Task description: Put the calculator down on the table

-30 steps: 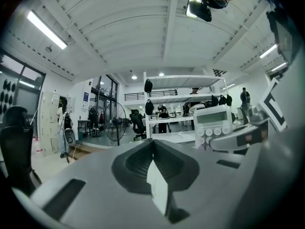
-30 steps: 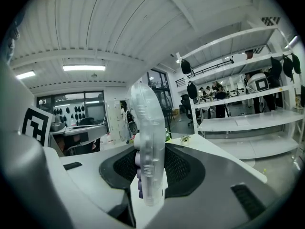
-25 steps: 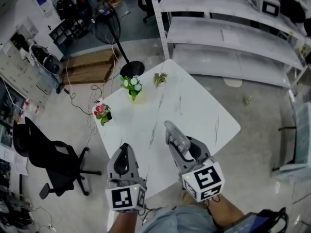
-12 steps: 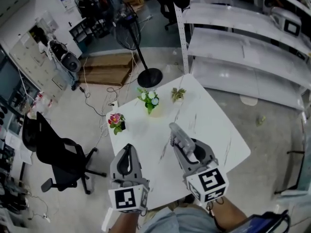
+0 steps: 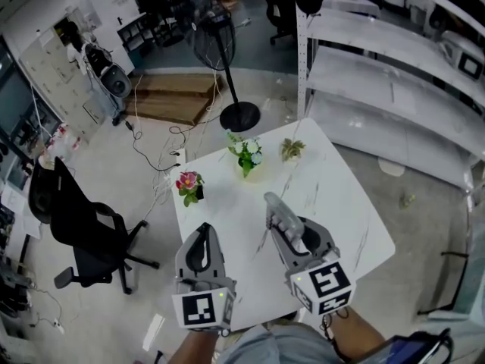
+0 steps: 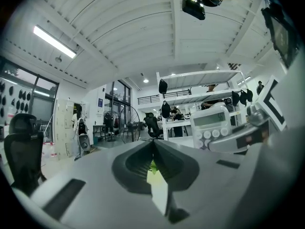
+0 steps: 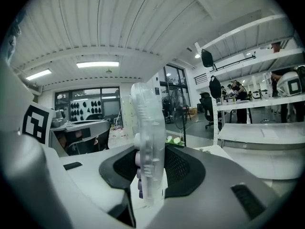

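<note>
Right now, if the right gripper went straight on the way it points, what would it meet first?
Probably the white-flower plant on the table, which is straight beyond the calculator that the right gripper holds. Depth is unclear, so it might pass above the plant.

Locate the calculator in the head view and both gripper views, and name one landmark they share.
Head view: lower centre, the calculator sticks forward out of the right tongs.
Left gripper view: right of centre, the calculator shows its display and keys.
Right gripper view: dead centre, the calculator stands edge-on, clamped between the tongs.
Shared landmark: the standing fan, in the background of both gripper views too.
</note>
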A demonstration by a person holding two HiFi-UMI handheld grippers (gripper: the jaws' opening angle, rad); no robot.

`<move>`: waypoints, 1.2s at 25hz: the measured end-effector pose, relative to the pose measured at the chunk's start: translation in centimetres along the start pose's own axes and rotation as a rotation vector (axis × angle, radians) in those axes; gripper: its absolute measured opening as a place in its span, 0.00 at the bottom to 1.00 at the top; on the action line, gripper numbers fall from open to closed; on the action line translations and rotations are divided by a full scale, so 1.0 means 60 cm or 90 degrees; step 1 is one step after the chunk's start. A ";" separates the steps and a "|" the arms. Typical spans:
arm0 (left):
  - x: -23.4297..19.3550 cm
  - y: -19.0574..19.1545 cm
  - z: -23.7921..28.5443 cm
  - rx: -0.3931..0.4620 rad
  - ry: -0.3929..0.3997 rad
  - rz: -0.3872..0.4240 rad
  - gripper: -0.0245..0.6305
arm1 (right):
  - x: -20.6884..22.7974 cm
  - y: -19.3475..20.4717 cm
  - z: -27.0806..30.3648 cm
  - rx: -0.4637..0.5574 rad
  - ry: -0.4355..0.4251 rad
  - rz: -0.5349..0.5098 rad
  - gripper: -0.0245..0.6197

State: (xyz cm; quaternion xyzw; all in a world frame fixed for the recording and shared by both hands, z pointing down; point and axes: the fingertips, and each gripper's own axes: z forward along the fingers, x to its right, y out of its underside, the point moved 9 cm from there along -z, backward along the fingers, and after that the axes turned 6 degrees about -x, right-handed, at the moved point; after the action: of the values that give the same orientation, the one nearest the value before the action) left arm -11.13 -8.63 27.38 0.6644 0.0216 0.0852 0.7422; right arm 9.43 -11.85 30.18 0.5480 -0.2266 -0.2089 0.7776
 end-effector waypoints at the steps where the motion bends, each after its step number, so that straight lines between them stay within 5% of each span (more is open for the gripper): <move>1: -0.005 0.007 0.002 -0.005 0.000 -0.002 0.05 | -0.004 0.003 0.007 -0.007 -0.002 0.000 0.26; 30: -0.116 0.165 0.043 -0.118 0.005 -0.073 0.05 | -0.058 0.186 0.172 -0.232 -0.030 0.068 0.26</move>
State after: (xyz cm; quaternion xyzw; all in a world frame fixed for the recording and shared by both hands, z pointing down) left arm -18.56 -11.25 36.94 0.5905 0.0542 0.0469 0.8038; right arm 1.48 -14.21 43.38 0.3802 -0.2316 -0.2179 0.8685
